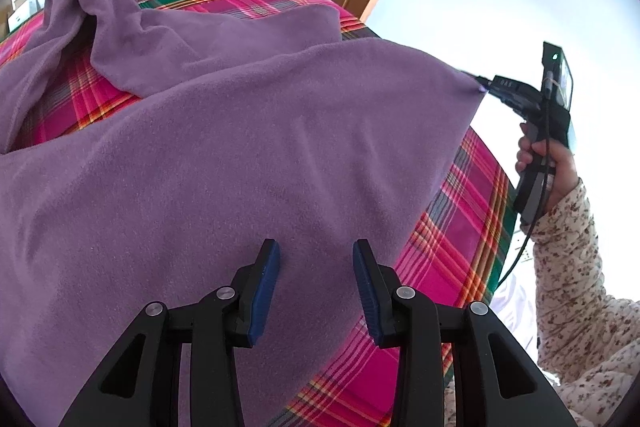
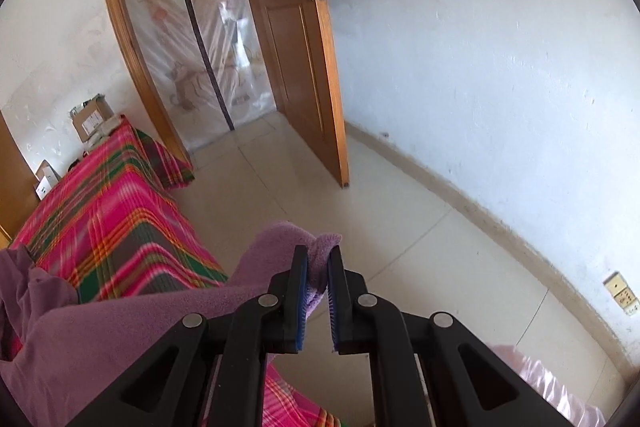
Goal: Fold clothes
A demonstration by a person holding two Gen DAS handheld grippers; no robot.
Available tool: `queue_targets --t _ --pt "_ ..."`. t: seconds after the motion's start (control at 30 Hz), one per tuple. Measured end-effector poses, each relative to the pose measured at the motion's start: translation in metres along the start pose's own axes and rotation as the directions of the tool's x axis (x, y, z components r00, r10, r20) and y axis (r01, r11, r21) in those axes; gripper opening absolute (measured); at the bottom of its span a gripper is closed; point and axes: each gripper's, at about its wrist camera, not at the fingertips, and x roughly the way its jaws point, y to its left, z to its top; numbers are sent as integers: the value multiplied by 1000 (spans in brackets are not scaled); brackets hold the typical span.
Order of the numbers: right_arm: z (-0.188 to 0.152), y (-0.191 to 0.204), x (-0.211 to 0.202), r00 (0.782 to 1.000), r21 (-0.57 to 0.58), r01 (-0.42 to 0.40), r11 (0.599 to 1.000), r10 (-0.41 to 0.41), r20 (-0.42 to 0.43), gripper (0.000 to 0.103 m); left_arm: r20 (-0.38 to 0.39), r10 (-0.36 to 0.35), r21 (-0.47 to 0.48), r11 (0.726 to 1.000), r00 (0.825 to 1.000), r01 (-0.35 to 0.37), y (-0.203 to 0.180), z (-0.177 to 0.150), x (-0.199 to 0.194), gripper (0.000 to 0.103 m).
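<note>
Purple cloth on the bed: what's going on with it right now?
A person is folding the purple cloth on the plaid bed. The right gripper has its jaws shut on one corner, pulling it out taut past the bed's edge. The left gripper hovers over the cloth with jaws open, gripping nothing. The far end of the cloth is bunched up.
</note>
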Motion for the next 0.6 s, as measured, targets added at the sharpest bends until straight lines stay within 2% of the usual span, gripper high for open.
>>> queue_targets --t 0.27,0.47,0.6 --pt "-7 -7 18 991 34 -11 999 16 -133 12 0 -4 -4 1000 1000 4 1 2 -1 40" --pt "-5 -11 6 992 85 -29 996 40 -120 16 1 -6 -7 1000 1000 6 2 2 0 40" --pt "3 -9 -5 997 105 -33 994 40 -67 18 1 -8 -10 1000 1000 8 3 2 0 40"
